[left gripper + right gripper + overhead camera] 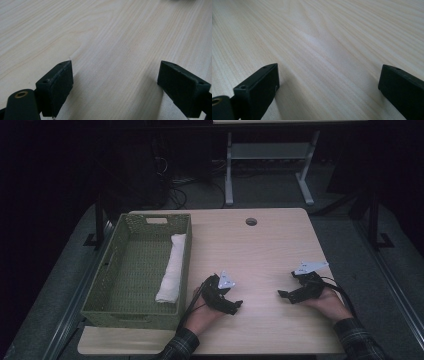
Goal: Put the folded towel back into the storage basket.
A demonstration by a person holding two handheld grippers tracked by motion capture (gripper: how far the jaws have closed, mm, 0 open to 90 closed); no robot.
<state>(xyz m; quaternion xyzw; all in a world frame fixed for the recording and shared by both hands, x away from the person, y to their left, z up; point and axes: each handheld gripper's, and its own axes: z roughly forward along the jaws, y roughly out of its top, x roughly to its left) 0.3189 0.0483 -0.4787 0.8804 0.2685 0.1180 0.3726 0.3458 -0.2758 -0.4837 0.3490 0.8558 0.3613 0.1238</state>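
No writing or label can be read anywhere. The left gripper [236, 306] and the right gripper [283, 295] rest on the wooden bench [265, 245], both with jaws released and nothing between them. The rolled white towel [171, 269] lies inside the green basket [131, 316], just beside the left gripper's outer side and well apart from the right gripper.

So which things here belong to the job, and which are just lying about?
Part of the job:
- rolled white towel, lying in the basket along its right wall
- green basket
- left tongs and right tongs, both open and empty, low over the table

Lying about:
- white desk frame behind the table
- floor cables
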